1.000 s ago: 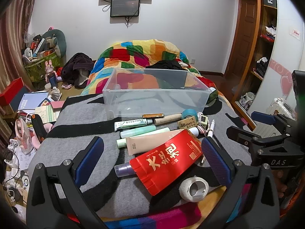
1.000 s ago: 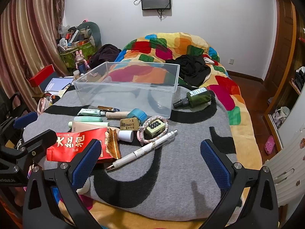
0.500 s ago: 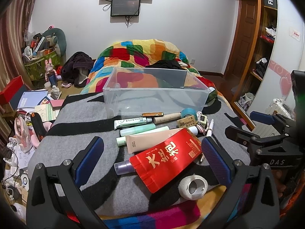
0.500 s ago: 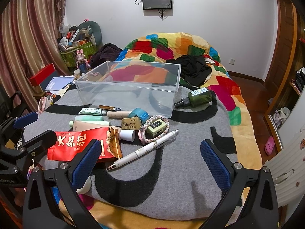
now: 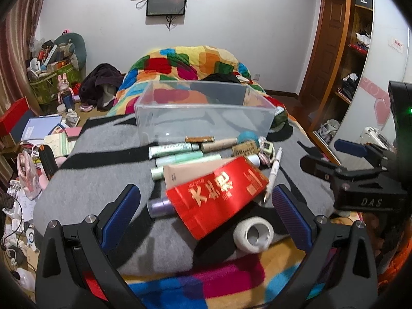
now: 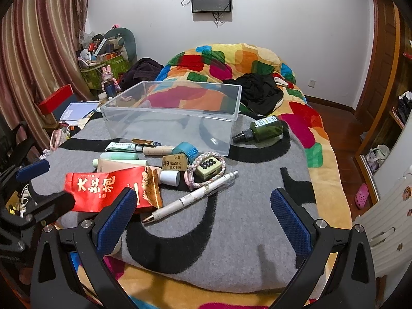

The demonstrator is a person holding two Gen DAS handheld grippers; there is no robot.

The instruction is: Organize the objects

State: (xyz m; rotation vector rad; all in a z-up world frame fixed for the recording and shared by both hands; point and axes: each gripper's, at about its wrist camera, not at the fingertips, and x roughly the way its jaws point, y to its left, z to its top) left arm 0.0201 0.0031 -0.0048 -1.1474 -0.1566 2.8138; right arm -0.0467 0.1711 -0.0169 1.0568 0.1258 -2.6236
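Observation:
A clear plastic bin [image 5: 206, 118] [image 6: 177, 121] stands empty on the grey blanket. In front of it lie a red pouch [image 5: 216, 195] [image 6: 103, 190], several tubes [image 5: 180, 159], an eraser [image 6: 175, 164], a white pen [image 6: 193, 198], a teal tape roll [image 6: 185, 149] and a white tape roll [image 5: 253, 234]. A green spray bottle [image 6: 262, 128] lies right of the bin. My left gripper [image 5: 206, 213] is open just before the red pouch. My right gripper [image 6: 203, 216] is open near the pen.
The grey blanket [image 6: 244, 226] lies on a bed with a colourful quilt [image 6: 231, 61]. Clutter and books [image 5: 41, 128] cover the floor at the left. A wardrobe and shelves [image 5: 360, 51] stand at the right.
Both grippers have moved slightly forward toward the objects. Nothing was taken hold of.

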